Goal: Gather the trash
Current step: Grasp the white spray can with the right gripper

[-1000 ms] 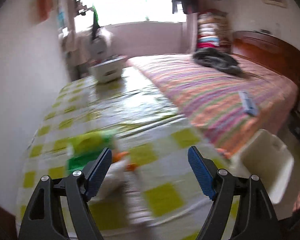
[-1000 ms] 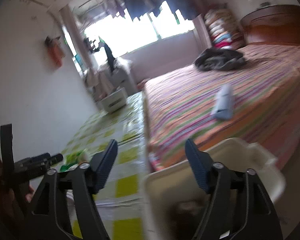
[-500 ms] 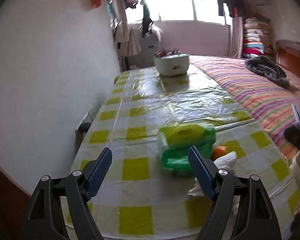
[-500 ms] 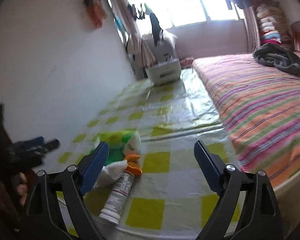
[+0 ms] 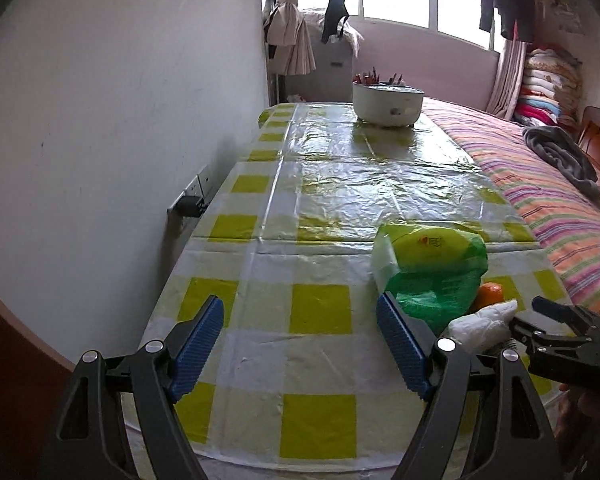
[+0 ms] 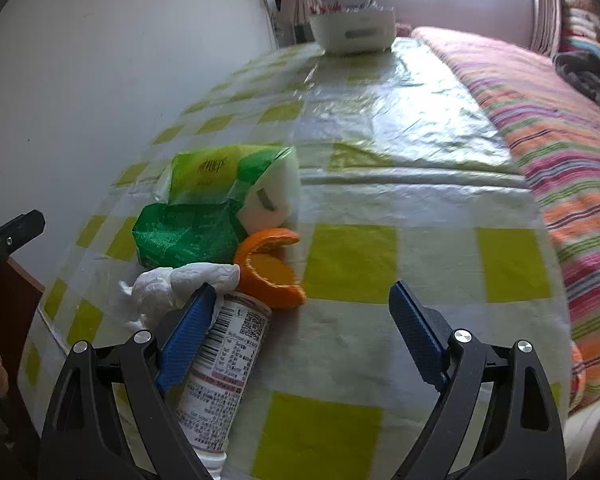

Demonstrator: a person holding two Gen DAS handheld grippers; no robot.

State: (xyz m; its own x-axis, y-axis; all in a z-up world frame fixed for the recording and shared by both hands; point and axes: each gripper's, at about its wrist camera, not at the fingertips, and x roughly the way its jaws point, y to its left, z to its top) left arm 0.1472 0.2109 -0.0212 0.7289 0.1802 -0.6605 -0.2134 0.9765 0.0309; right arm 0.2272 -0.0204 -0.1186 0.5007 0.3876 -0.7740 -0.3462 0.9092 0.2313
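Right gripper [image 6: 300, 312] is hovering, fingers spread wide after just opening, nothing clamped; bottle [image 6: 220, 372] is lying at seven o'clock, possibly touching. Left gripper [image 5: 300, 344] is gaping, empty.

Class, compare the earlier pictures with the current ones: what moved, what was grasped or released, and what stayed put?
Both grippers swung away from the bed toward the trash pile on the table. The right gripper has just been opening its jaws and now hangs over the bottle and orange peel, holding nothing. The left gripper stays open and empty. The green packet and crumpled tissue have not moved.
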